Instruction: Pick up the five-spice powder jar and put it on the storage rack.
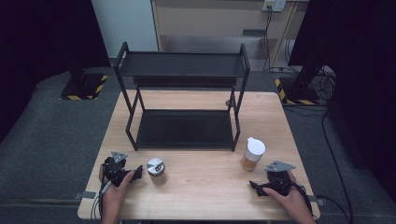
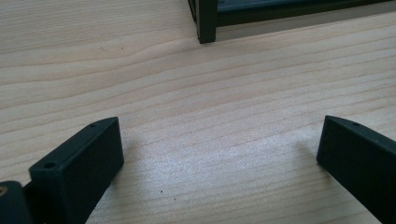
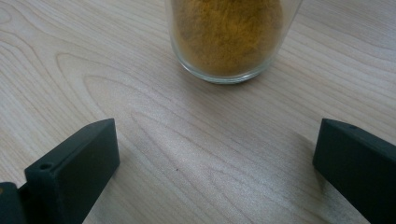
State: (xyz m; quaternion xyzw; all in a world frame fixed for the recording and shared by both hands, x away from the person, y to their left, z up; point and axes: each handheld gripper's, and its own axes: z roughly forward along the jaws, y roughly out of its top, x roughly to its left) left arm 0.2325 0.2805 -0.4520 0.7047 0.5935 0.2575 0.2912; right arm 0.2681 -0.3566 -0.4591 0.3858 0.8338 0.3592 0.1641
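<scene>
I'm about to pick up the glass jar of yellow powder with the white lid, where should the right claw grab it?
Grip the clear glass jar of yellow powder across its round wall below the white lid, coming level from the near side; it stands upright straight ahead of the open right claw.

Looking along our left hand-held gripper (image 2: 219,158), we see its two black jaws rising from the bottom corners, standing wide apart with nothing between them but bare wood. They hover low over the table (image 2: 187,93), a pale surface with long grain lines running across (each jaw throws a soft shadow on it). At the top edge, the black foot of a metal rack (image 2: 206,23) stands on the table, its lower shelf running off to the right, well apart from the jaws.
</scene>
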